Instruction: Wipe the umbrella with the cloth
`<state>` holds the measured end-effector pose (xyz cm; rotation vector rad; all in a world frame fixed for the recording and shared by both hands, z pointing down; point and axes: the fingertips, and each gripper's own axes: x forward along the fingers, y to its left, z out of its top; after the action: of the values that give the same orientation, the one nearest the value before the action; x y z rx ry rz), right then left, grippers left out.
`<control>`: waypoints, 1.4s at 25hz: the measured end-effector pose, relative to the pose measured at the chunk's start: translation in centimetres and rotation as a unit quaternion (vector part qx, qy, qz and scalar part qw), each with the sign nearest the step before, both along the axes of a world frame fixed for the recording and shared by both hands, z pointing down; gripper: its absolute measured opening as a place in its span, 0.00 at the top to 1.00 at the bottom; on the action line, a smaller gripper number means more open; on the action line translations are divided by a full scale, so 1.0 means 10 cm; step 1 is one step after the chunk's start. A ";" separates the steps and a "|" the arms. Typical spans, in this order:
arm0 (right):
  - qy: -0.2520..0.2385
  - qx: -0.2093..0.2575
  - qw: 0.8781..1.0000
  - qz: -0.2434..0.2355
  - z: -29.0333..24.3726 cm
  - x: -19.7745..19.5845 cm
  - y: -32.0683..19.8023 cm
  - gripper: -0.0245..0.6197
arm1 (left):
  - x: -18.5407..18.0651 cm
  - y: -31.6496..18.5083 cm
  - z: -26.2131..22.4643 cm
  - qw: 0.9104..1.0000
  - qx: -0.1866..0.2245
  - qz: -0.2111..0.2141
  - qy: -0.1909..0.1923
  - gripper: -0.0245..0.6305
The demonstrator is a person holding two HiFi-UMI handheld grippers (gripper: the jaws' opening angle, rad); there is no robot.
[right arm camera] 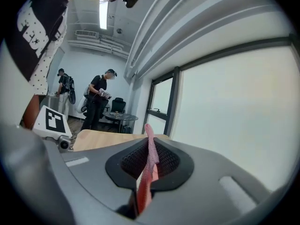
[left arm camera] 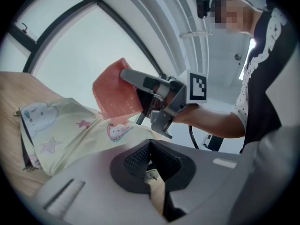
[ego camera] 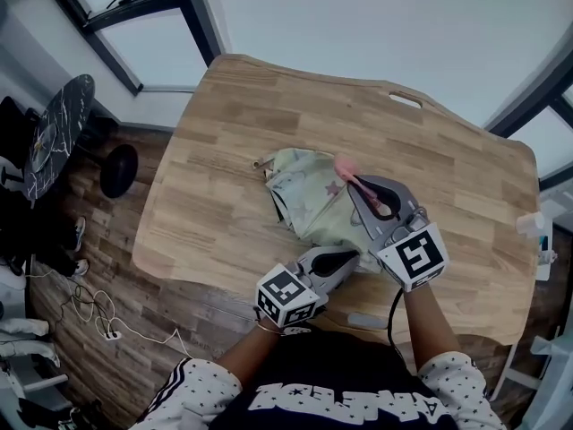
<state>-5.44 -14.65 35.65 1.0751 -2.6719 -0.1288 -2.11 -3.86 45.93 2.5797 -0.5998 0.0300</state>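
Wooden table [ego camera: 233, 133], seen from the head view; the umbrella [ego camera: 304, 200] lies folded near the table's middle, pale green-cream fabric printed with stars and cartoon figures, its tip pointing toward the left edge. Left gripper [ego camera: 351, 260] comes in from the near side, low and close to level, its tips at the umbrella's near edge. In its own view the left gripper [left arm camera: 149, 146] has its ribbed pads pressed together with no gap, and a narrow strip of pale fabric sits pinched in the seam just behind them; it matches the umbrella [left arm camera: 65, 130], which spreads out to the left over the table [left arm camera: 9, 93]. Right of that, the right gripper [ego camera: 351, 179] reaches over the umbrella's right part from the near right, marker cube [ego camera: 414, 256] toward the person. Its jaws are clamped on the cloth [ego camera: 344, 166], a pink-red mesh piece. The right gripper view confirms this: right gripper [right arm camera: 151, 146] with pads closed on the cloth [right arm camera: 151, 158], which stands edge-on between them and sticks out past the tips, table [right arm camera: 98, 137] behind. From the left gripper view, the right gripper [left arm camera: 125, 75] holds the cloth [left arm camera: 116, 95] spread flat and hanging over the umbrella; its lower edge overlaps the fabric, actual contact not determinable.
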 end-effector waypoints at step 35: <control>0.060 -0.152 0.986 -0.035 1.31 -1.01 0.22 0.92 | -1.30 -0.68 0.04 0.997 0.038 -0.019 -0.063 0.96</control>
<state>-15.57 -12.47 48.76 0.8502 -2.5163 0.1888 -15.14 -10.68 46.36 2.6536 -0.7085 0.1607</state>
